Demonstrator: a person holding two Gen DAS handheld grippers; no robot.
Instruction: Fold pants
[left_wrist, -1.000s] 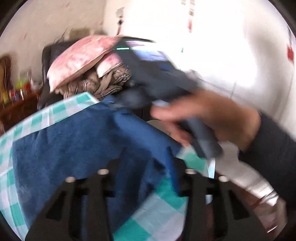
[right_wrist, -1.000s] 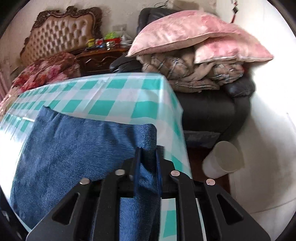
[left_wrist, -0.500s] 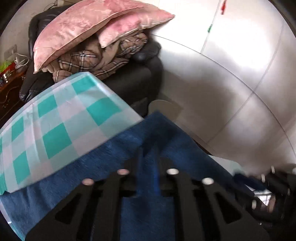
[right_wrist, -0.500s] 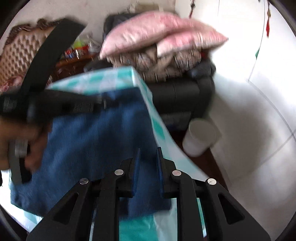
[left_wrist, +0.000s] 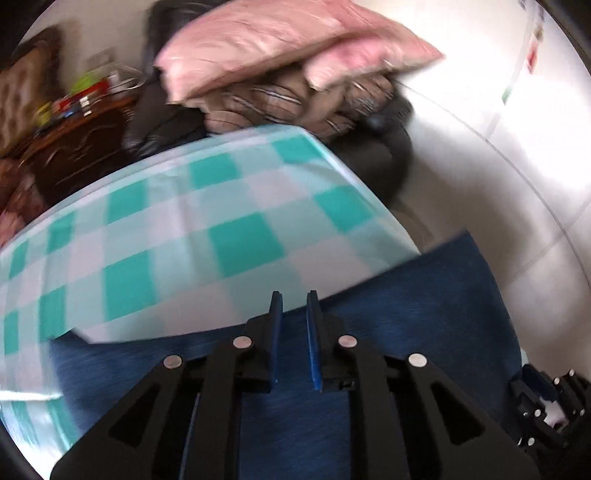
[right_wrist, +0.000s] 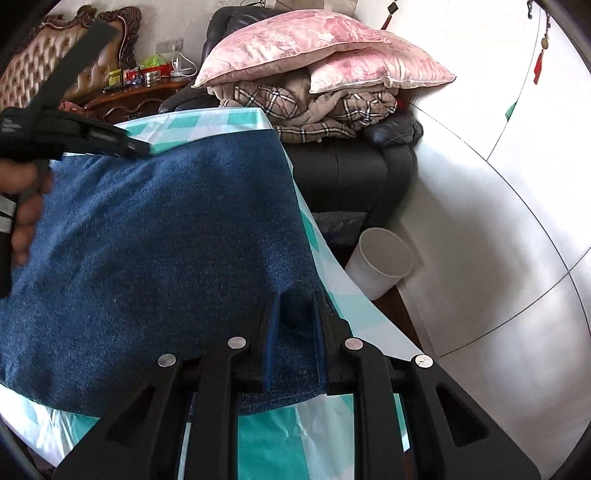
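The blue pants (right_wrist: 155, 229) lie folded on the green-checked tablecloth (left_wrist: 177, 236); they also show in the left wrist view (left_wrist: 424, 332). My right gripper (right_wrist: 295, 299) stands slightly apart around a raised fold at the pants' near right corner. My left gripper (left_wrist: 293, 295) is over the pants' far edge, its jaws a little apart with nothing between the tips. The left gripper also shows in the right wrist view (right_wrist: 122, 146) at the far left corner of the pants. The right gripper shows at the lower right of the left wrist view (left_wrist: 546, 410).
A black armchair (right_wrist: 351, 173) stacked with pink pillows (right_wrist: 317, 48) and a plaid blanket (right_wrist: 325, 107) stands beyond the table end. A white bin (right_wrist: 380, 262) stands on the floor by the table's right edge. A wooden cabinet (right_wrist: 136, 99) with clutter is at the back left.
Both grippers have laid the folded pants flat on the table. The left jaws have parted and let go of the cloth. The right jaws have widened slightly around the fold.
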